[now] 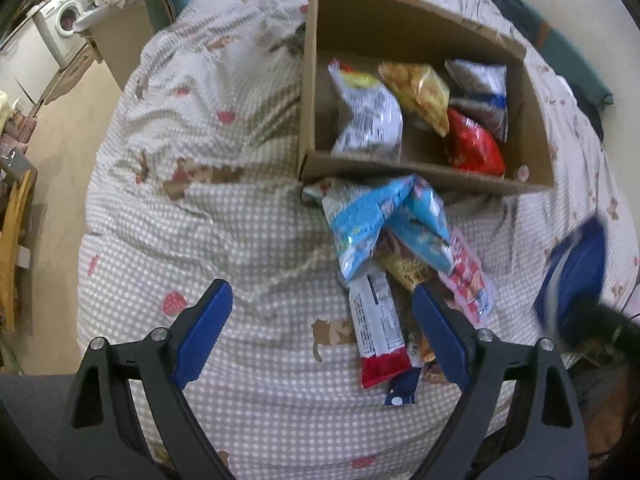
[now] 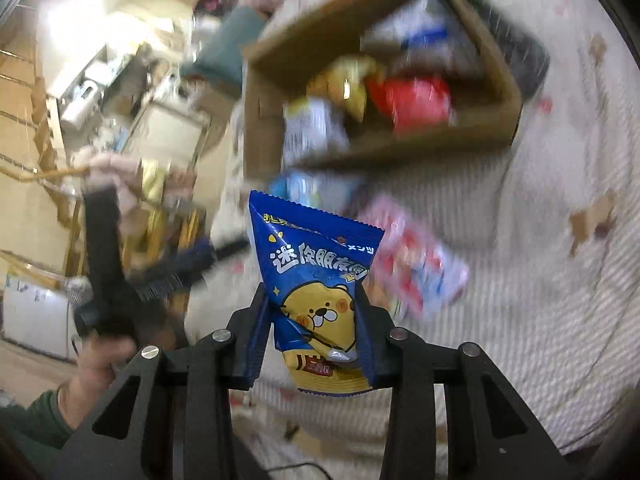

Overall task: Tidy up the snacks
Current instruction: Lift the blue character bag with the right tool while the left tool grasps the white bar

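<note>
ahead of the left gripper (image 1: pixel 322 316), whose blue-padded fingers stand spread wide with nothing between them, a heap of loose snack packets lies on the checked quilt (image 1: pixel 200 208). nearest its right finger is a white-and-red packet (image 1: pixel 378 332), with a pink packet (image 1: pixel 468 276) just beyond that finger and a light blue packet (image 1: pixel 384 220) farther forward, touching the near wall of the cardboard box (image 1: pixel 404 170). inside the box lie a white packet (image 1: pixel 370 116), a yellow packet (image 1: pixel 420 92) and a red packet (image 1: pixel 474 146). far to the right, blurred, is the dark blue packet (image 1: pixel 576 272).

between the fingers of the right gripper (image 2: pixel 312 320), that dark blue packet (image 2: pixel 316 272) with a yellow cartoon animal is pinched upright, raised off the quilt (image 2: pixel 520 260). forward of it sits the cardboard box (image 2: pixel 384 152), blurred, with the pink packet (image 2: pixel 416 268) lying just right of the fingers. to the left, the left gripper (image 2: pixel 176 272) shows only as a blur.
</note>
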